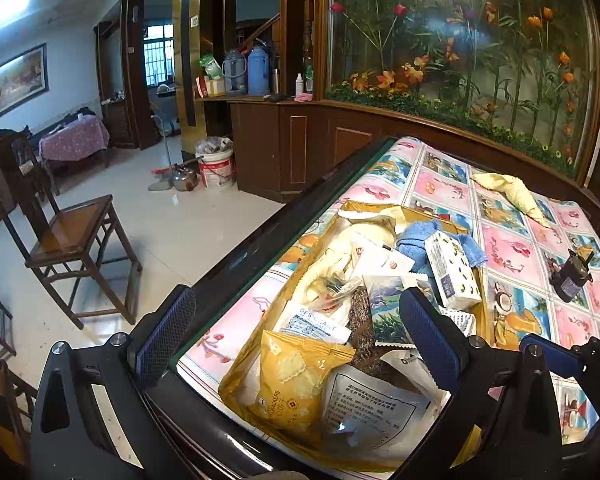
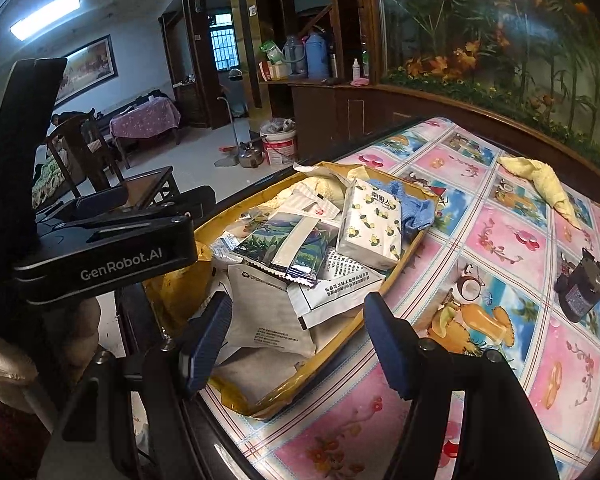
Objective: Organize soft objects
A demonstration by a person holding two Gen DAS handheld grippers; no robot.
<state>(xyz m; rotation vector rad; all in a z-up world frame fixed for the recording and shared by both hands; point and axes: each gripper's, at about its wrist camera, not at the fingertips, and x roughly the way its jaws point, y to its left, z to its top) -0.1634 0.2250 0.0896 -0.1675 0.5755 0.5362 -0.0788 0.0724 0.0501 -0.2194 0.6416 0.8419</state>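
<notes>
Over the yellow tray (image 2: 396, 276) (packets heaped inside), both grippers' jaws gape, holding nothing.

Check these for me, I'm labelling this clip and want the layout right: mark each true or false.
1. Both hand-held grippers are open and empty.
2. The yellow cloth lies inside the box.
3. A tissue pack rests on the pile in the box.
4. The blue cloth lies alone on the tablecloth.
1. True: left hand-held gripper and right hand-held gripper hold nothing.
2. False: the yellow cloth lies on the tablecloth, apart from the box.
3. True: tissue pack.
4. False: the blue cloth is in the box.
</notes>
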